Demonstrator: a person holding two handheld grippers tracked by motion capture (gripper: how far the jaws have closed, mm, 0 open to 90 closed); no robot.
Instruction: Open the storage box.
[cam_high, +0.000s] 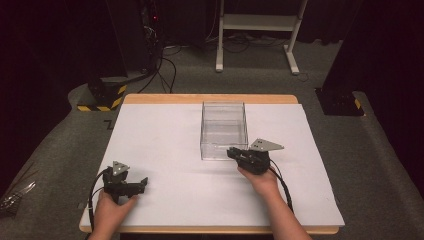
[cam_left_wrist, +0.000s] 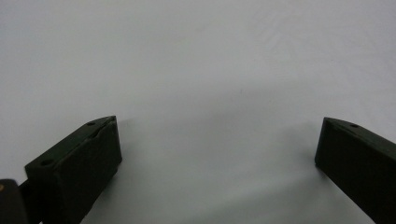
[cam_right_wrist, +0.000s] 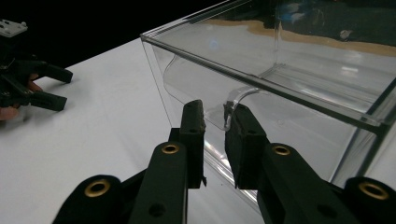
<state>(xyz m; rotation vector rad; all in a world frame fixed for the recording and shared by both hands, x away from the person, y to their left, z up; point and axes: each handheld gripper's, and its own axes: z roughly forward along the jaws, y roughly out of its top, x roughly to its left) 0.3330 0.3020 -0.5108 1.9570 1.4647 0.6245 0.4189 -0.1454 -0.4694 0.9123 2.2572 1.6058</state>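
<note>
Clear box (cam_high: 223, 131) placed mid-bench, by right gripper (cam_right_wrist: 214, 112); jaws nearly together, pinching nothing. Left gripper (cam_left_wrist: 217, 140) spread, empty. Risk: smooth wall may be pushed away, grip missed.

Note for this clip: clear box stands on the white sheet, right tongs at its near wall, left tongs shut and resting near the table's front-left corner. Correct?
Not quite: the left tongs are open, jaws wide apart over bare white sheet, as the left gripper view shows. The clear box and the right tongs at its near wall are as stated.

Box (cam_high: 223, 131): clear, glossy plastic, smooth-walled. Table (cam_high: 150, 145): matt white sheet over a wooden edge. Floor (cam_high: 60, 150): grey, rough carpet.
</note>
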